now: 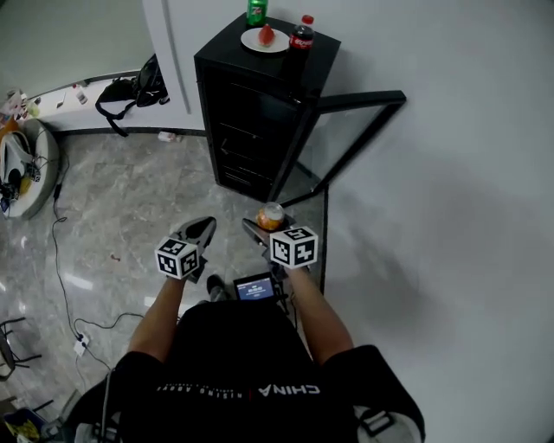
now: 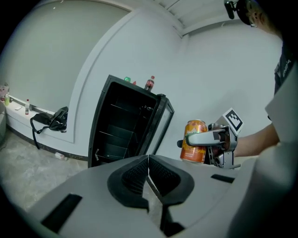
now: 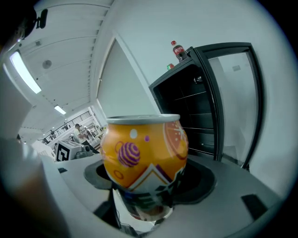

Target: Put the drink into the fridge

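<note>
- Black bag (image 1: 130, 86) slumped on the floor (image 1: 130, 199) against the wall, far left, well apart from the fridge.
- Left gripper (image 1: 206, 227) held low over the floor, left of the person's midline. Its own view shows the jaws pressed together with nothing between them.
- Fridge (image 1: 247, 121): black, upright, in the corner against the white wall. The interior is dark, with wire shelves visible.
- On the fridge top, left to right: a green can (image 1: 256, 10) at the back edge, a white plate (image 1: 260, 41) and a cola bottle (image 1: 300, 36) with a red cap, standing upright near the right edge. The plate carries a small red item, possibly fruit; it is too small to name.
- Right gripper (image 1: 267, 225) held out in front of the fridge opening, close beside the left gripper.
- Its jaws are clamped on the lower body of an orange can (image 1: 271, 214), one jaw on each side.
- The can is upright, top rim level, and held in the air. It is outside the fridge, near the foot of the open door and short of the shelves.
- Door (image 1: 346, 130): glass panel in a black frame, swung wide open to the right of the fridge, with the white wall just behind it.
</note>
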